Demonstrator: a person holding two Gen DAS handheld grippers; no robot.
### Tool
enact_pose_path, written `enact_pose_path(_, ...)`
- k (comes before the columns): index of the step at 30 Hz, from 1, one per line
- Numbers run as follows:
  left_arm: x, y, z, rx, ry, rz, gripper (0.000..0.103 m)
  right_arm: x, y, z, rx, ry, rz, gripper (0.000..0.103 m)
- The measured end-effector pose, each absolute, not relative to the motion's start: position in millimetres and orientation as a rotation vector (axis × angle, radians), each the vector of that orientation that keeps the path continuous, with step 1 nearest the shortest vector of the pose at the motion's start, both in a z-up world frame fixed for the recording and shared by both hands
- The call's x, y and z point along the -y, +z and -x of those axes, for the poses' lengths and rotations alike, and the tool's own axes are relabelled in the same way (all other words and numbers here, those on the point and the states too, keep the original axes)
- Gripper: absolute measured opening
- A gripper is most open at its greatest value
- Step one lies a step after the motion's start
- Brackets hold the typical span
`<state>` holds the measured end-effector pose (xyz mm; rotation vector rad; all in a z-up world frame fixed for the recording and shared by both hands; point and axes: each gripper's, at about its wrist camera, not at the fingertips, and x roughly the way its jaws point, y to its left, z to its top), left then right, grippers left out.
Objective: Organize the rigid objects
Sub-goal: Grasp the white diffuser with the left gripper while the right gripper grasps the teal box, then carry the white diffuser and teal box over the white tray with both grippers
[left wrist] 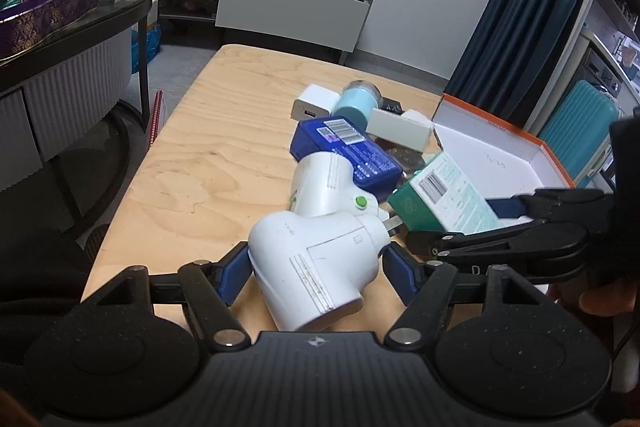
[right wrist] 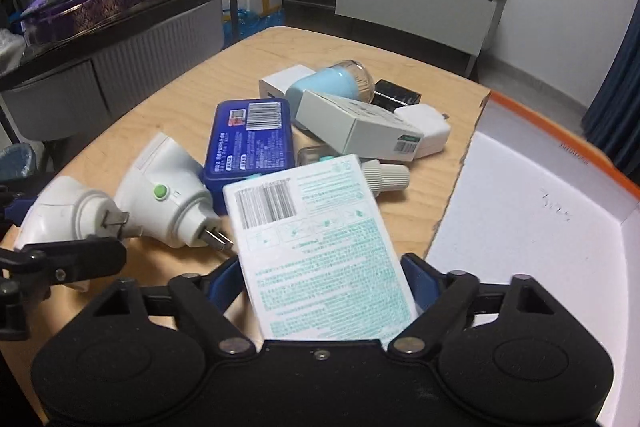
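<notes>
Wooden tabletop (left wrist: 224,131), cluttered: right gripper (right wrist: 320,279) pinching white-and-green printed carton (right wrist: 316,243), left gripper (left wrist: 314,265) straddling white rounded plug adapter (left wrist: 316,267), contact unclear; could roll free.

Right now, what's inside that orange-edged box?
The orange-edged box shows only a bare white floor with faint handwriting; nothing lies on the visible part. Its near corner hides behind the right gripper holding the green-printed carton.
</notes>
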<state>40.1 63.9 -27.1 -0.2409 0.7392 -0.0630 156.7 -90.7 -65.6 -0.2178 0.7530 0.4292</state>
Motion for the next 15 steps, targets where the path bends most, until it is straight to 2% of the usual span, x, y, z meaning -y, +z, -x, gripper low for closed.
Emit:
enact_pose_path(11,-55,-6,-47,-0.715,-0.064,0.251,0.072,140,-26,-116,-0.656,0.335,-0.087,0.084)
enact_pose_path(15,-46,3,-51,-0.712,-0.086,0.250,0.072,156,-15,-109,-0.627,0.261,-0.096,0.084)
